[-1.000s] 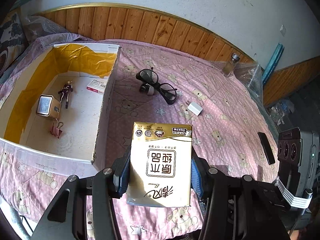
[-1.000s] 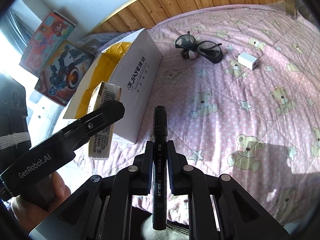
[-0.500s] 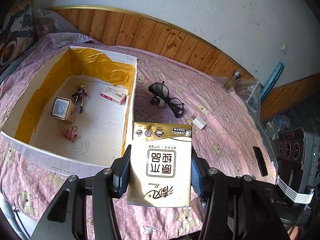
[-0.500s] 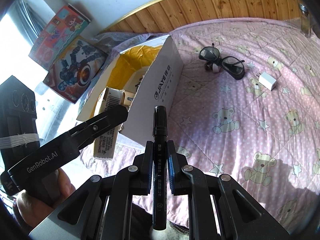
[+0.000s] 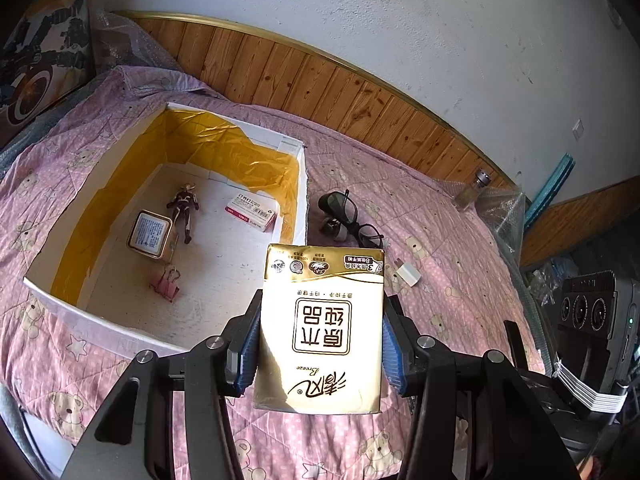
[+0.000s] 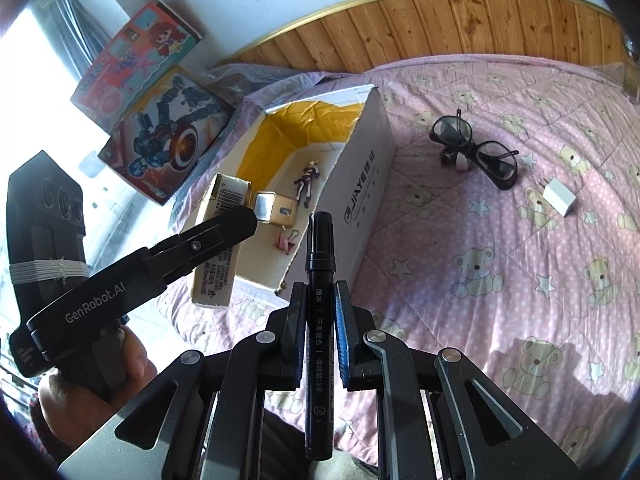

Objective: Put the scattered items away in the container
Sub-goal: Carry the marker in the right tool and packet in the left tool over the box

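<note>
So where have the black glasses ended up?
The black glasses lie on the pink bedspread, just outside the box, on its right in the left wrist view, with the small white charger a little further right.

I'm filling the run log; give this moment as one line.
left gripper: shut on tissue pack | right gripper: shut on black marker | box: neither released

The tissue pack [image 5: 322, 332] hides the box's [image 5: 303, 184] near right corner; the marker's [image 6: 319, 320] tail runs behind the right tool [image 6: 318, 320].

box [image 5: 303, 184] open on top, floor centre bare, items left
</note>
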Available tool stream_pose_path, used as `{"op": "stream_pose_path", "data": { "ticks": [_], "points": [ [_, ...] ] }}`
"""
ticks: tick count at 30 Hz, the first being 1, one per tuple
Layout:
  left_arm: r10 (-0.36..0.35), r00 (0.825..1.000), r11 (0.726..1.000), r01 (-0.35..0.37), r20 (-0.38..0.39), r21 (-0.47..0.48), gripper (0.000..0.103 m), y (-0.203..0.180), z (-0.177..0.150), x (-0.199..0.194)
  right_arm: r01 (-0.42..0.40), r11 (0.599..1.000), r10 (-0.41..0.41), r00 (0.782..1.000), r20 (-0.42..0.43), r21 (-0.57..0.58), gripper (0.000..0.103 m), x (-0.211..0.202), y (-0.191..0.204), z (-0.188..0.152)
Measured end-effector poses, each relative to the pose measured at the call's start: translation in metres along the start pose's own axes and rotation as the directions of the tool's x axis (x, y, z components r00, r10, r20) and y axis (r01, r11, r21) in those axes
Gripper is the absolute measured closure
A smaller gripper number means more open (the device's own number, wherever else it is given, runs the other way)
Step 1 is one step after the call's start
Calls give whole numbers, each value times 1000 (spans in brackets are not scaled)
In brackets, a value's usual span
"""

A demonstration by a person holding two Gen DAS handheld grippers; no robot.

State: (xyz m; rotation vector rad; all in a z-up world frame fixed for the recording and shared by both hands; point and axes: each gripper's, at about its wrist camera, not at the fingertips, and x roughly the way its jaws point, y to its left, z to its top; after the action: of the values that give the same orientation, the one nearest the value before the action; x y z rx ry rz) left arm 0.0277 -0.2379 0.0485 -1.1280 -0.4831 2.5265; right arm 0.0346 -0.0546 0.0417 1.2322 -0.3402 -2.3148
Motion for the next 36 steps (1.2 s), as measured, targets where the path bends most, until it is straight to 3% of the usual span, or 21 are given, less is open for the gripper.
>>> {"op": "stream_pose_path", "data": {
  "ticks": [19,36],
  "points": [
    [46,998,995,-41,49,-94,51,41,31,-12,-42,997,43,999,17,-69,89,21,36,50],
    [38,999,989,-43,-39,-138,51,52,34,27,-51,995,52,999,11,-86,89,54,36,109]
  ]
}}
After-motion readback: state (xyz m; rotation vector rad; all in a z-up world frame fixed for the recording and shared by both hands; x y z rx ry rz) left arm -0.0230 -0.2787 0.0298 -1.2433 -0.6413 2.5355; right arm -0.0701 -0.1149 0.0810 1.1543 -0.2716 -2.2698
